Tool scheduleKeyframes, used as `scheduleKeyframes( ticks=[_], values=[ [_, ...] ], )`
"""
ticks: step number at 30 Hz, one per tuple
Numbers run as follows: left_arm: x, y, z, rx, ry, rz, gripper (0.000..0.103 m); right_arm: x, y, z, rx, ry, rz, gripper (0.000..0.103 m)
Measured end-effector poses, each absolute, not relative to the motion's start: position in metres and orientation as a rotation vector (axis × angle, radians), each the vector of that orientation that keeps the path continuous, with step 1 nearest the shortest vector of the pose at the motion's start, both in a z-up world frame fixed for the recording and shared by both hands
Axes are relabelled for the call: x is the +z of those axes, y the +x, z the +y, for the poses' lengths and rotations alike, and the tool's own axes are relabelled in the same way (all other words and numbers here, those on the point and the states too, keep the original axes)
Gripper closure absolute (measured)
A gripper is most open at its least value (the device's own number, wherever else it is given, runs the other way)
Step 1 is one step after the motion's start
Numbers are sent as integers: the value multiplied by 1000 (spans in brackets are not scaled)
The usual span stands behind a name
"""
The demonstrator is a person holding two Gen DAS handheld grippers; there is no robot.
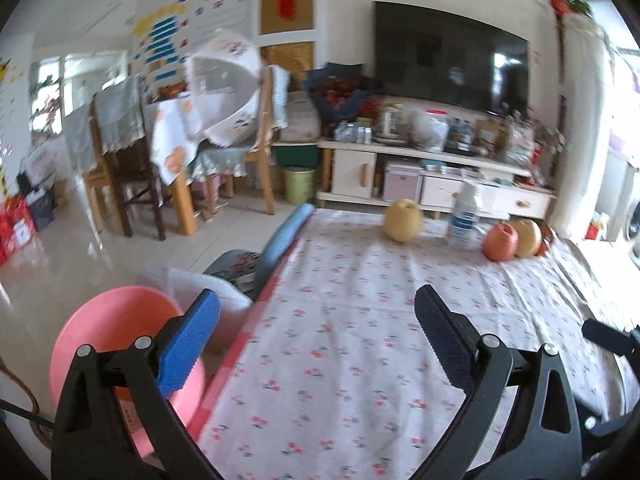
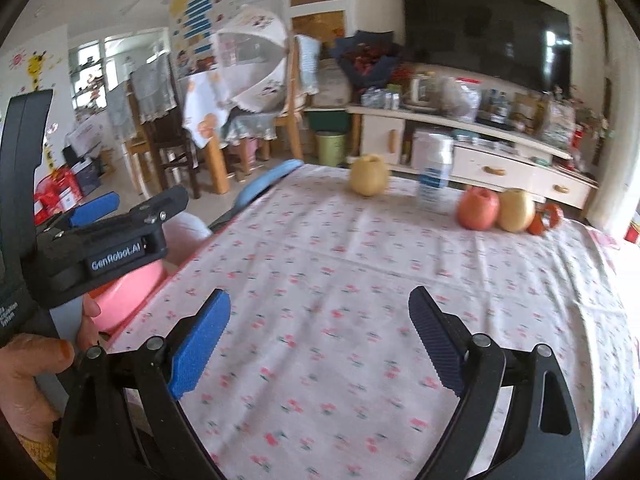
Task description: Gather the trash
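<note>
My left gripper (image 1: 316, 316) is open and empty over the left edge of the floral tablecloth (image 1: 380, 320). A pink bin (image 1: 112, 332) stands on the floor just left of the table, with white crumpled material (image 1: 208, 292) at its rim. My right gripper (image 2: 320, 316) is open and empty over the cloth (image 2: 360, 280). The left gripper also shows in the right wrist view (image 2: 96, 208), above the pink bin (image 2: 128, 292). A clear plastic bottle (image 1: 466, 216) (image 2: 436, 176) stands at the table's far side.
A yellow pear (image 1: 404, 220) (image 2: 370, 180) stands at the far edge. A red apple (image 1: 500, 242) (image 2: 478, 208), a second pear (image 1: 528, 238) (image 2: 516, 210) and orange peel (image 2: 546, 220) sit far right. A blue chair back (image 1: 284, 232), a dining table with chairs (image 1: 168, 152), a TV stand (image 1: 440, 172) and a green bin (image 1: 300, 184) lie beyond.
</note>
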State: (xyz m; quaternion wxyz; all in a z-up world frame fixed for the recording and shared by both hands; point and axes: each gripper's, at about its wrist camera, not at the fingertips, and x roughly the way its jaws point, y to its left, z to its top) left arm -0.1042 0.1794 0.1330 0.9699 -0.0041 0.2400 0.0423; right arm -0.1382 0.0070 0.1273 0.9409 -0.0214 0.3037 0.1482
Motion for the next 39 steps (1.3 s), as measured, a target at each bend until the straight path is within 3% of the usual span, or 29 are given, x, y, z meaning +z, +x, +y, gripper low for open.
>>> scheduleKeyframes(
  ticks=[19,39],
  values=[
    [143,-186,45,-113,128,468,4,149,-248,-130,39,37,510,12],
    [159,-239,11,-186,160,423,4,170,-302,-161,-37,54,412,9]
  ],
)
